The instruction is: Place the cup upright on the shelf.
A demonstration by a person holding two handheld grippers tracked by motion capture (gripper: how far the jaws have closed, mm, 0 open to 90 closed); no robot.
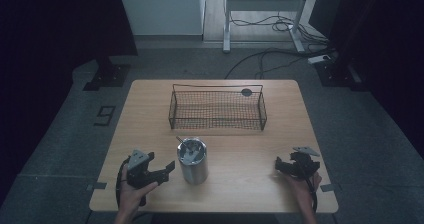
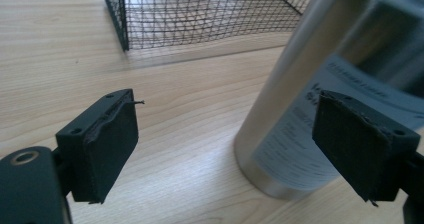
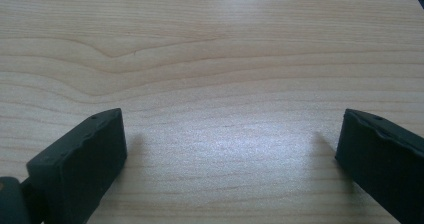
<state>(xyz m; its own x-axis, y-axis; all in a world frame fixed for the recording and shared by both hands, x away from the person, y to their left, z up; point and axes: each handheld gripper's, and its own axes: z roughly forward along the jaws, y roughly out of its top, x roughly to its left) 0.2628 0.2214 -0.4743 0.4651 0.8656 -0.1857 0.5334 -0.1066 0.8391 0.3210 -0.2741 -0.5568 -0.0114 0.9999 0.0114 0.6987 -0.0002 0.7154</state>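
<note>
**Steel canister upright near front of table, both grippers apart and holding nothing**

Steel canister (image 1: 194, 161) stands upright on the wooden table (image 1: 250, 149); long axis vertical, open mouth pointing up toward the high camera; a thin metal piece (image 1: 181, 140) leans out of the mouth toward the far left, what else sits inside is too small to tell; in the left gripper view the canister (image 2: 300, 109) appears slanted, printed label on its side, text unreadable. Canister sits on the near side of the wire basket (image 1: 217, 109), well apart from it, roughly in line with the basket's left half; basket long axis runs left-right across the table; a small dark round mark (image 1: 246, 92) lies just behind the basket's far right corner.

Left gripper (image 1: 159, 171) held just left of the canister, jaws wide, nothing between them; in its own view the right-hand jaw overlaps the canister's label, contact cannot be told. Right gripper (image 1: 286, 165) well to the right of the canister, near the table's right edge, jaws wide over bare wood (image 3: 225, 84).

Table is light wood grain, matte; grey floor (image 1: 60, 129) around it; a floor marker (image 1: 105, 115) left of the basket; cables (image 1: 270, 54) and a white desk frame (image 1: 262, 6) beyond the basket; dark curtains at both sides; room dim.
</note>
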